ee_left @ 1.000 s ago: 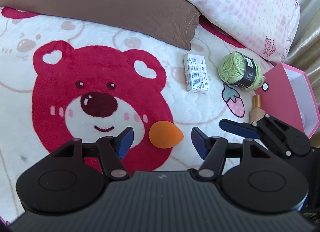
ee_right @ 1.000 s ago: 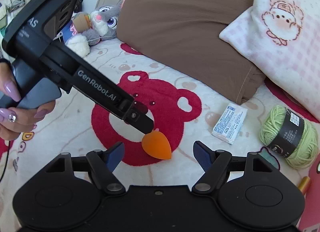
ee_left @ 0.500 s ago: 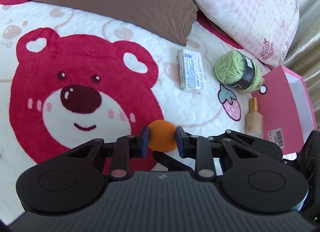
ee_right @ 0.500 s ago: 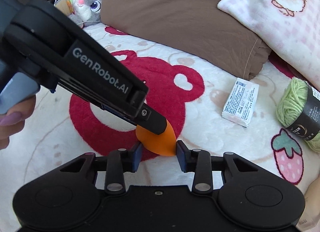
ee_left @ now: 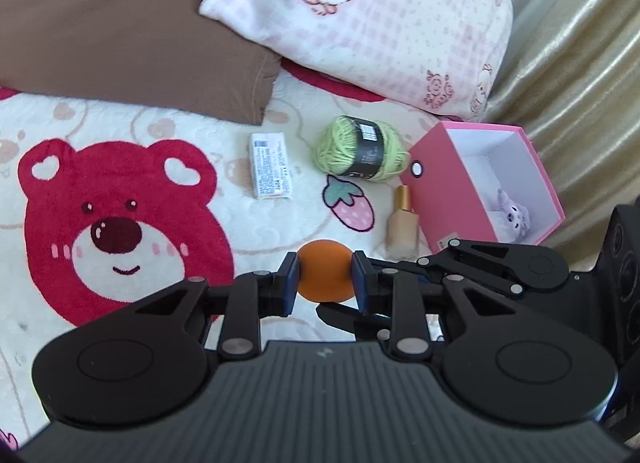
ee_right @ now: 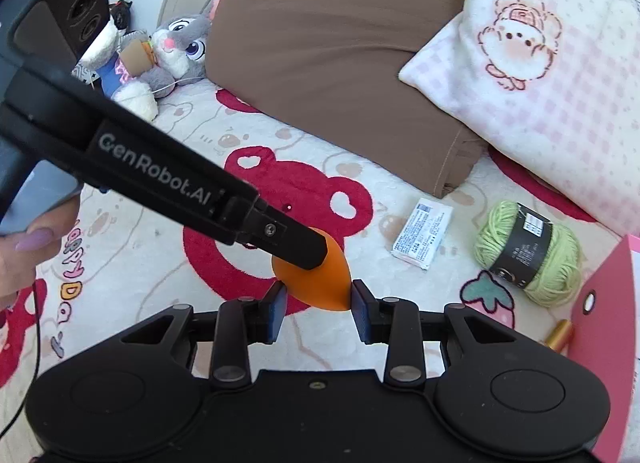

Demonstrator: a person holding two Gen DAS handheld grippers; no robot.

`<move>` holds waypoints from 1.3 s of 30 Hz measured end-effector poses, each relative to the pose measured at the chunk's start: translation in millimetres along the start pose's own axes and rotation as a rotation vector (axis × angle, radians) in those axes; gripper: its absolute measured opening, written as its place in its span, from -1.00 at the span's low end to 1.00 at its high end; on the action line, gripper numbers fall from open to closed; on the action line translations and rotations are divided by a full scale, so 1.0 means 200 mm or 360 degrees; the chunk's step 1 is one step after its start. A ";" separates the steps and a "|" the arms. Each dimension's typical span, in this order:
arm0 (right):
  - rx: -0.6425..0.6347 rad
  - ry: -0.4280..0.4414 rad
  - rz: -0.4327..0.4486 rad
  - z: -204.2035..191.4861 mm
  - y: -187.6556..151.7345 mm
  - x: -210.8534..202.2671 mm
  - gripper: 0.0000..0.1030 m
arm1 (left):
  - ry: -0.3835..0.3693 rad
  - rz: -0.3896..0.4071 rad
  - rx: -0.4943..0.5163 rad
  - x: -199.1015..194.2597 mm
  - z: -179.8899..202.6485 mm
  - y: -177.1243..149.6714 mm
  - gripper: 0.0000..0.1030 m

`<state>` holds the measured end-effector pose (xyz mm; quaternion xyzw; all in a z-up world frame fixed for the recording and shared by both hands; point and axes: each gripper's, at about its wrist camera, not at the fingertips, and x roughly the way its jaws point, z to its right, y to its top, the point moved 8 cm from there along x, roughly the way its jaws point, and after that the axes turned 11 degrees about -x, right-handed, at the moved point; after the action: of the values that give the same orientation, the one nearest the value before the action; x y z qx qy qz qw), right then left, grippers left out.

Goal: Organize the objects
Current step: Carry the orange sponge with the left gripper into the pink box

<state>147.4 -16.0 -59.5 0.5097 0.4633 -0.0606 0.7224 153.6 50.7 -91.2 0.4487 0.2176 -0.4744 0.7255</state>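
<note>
An orange makeup sponge point(ee_left: 325, 277) is clamped between the fingers of my left gripper point(ee_left: 325, 281), lifted above the bear blanket. In the right wrist view the same sponge point(ee_right: 320, 283) sits between the fingers of my right gripper point(ee_right: 318, 301), which press its sides, while the left gripper's fingertips point(ee_right: 296, 243) hold it from above left. A pink open box point(ee_left: 486, 187) with a small plush toy point(ee_left: 514, 215) inside stands to the right. A green yarn ball point(ee_left: 360, 149), a white packet point(ee_left: 272, 171) and a beige bottle point(ee_left: 402, 223) lie on the blanket.
A brown pillow point(ee_left: 120, 23) and a pink checked pillow point(ee_left: 380, 15) lie at the back. Stuffed toys point(ee_right: 160, 59) sit at the far left of the bed. A gold curtain point(ee_left: 580, 63) hangs at the right. The red bear print point(ee_left: 116, 223) fills the blanket's left.
Both grippers closed on the orange sponge, which lay on the blanket a second ago. It has since been lifted and carried right, toward the pink box.
</note>
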 end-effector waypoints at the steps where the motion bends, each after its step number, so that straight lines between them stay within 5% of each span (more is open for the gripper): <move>1: 0.0009 0.0006 -0.0005 0.01 0.00 -0.05 -0.23 | 0.0002 0.0004 0.0033 -0.03 0.04 0.00 -0.49; 19: 0.0127 -0.0071 -0.0096 0.28 -0.15 -0.61 -0.23 | -0.0096 -0.0092 0.0233 -0.10 0.72 -0.11 -0.49; 26: 0.0106 -0.0206 -0.0060 0.45 -0.20 -0.81 -0.23 | -0.0146 -0.0079 0.0335 -0.07 1.02 -0.10 -0.49; 39: 0.0235 -0.0415 -0.0019 0.91 -0.38 -0.92 -0.24 | -0.0197 -0.0083 0.0358 0.30 1.40 0.00 -0.48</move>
<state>113.1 -267.0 32.4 0.5464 0.3628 -0.1646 0.7367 151.2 -219.6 5.2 0.4911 0.1293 -0.5412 0.6702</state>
